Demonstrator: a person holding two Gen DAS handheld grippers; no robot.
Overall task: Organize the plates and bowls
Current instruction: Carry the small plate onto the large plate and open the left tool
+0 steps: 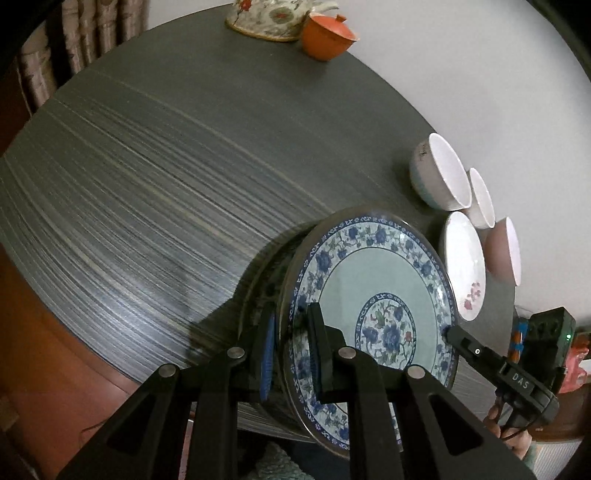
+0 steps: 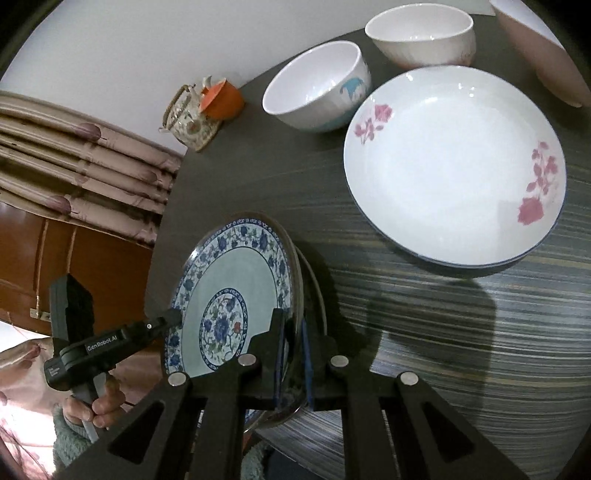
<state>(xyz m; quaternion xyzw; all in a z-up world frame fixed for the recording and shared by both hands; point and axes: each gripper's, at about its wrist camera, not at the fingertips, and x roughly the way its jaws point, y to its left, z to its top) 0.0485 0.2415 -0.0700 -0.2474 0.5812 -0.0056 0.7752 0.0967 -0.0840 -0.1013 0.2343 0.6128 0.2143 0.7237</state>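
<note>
A blue-and-white floral plate [image 1: 373, 280] is held just above the dark table, and it also shows in the right wrist view [image 2: 236, 280]. My left gripper [image 1: 290, 347] is shut on its rim at one side. My right gripper [image 2: 293, 354] is shut on the opposite rim; it shows in the left wrist view [image 1: 452, 334]. A white plate with pink flowers [image 2: 450, 166] lies on the table to the right. Behind it stand a white bowl with a blue figure [image 2: 314, 92], a second white bowl [image 2: 421, 33] and a pink bowl [image 2: 539, 48].
A floral teapot [image 1: 273, 18] and an orange lidded cup [image 1: 327, 35] stand at the far table edge by the white wall. The dark striped table [image 1: 147, 184] spreads to the left. Curtains [image 2: 74, 155] and brown wood furniture [image 2: 37, 258] lie beyond the table edge.
</note>
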